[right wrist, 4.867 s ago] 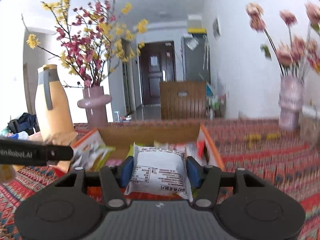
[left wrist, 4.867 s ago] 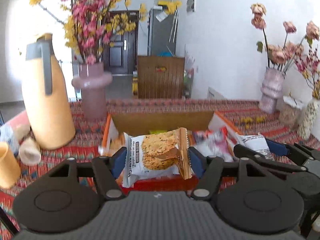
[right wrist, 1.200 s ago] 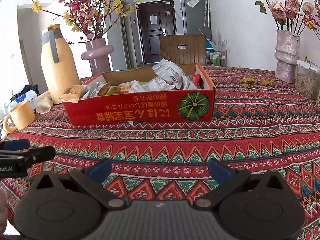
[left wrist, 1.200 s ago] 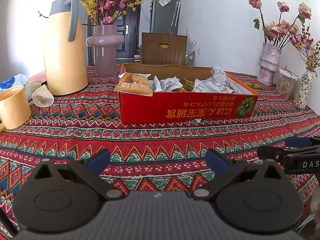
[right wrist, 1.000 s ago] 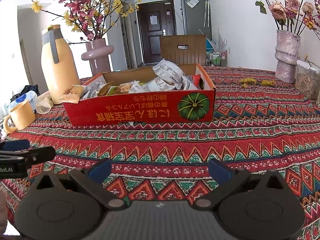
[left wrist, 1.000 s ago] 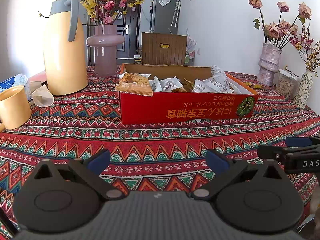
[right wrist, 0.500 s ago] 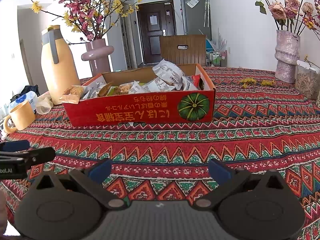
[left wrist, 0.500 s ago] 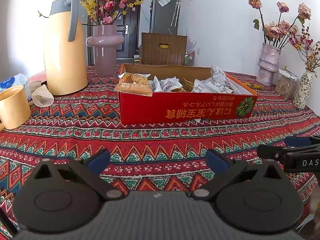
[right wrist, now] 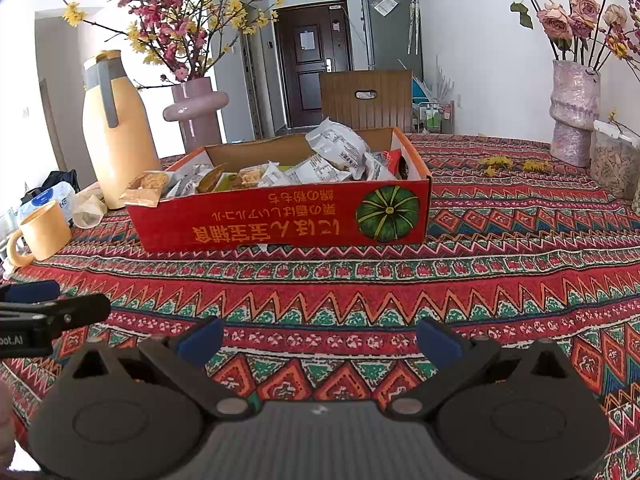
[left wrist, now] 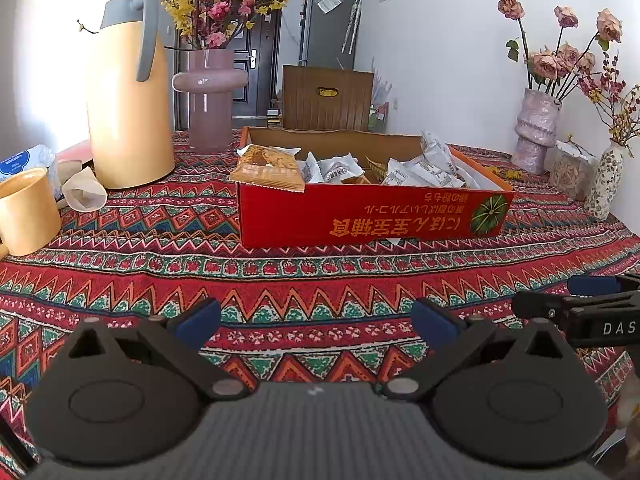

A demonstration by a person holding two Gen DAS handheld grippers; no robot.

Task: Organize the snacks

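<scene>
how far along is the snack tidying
Looks nearly done: the snack packets sit in the red box. Nothing in hand; the left gripper and right gripper are open and empty. Possibly left: the cookie packet overhangs the box's rim.

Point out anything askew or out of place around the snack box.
One biscuit packet hangs over the left front corner of the box instead of lying inside. A white packet sticks up above the rim at the right end. The box's print is upside down from here. Both grippers, left and right, are open and empty.
</scene>
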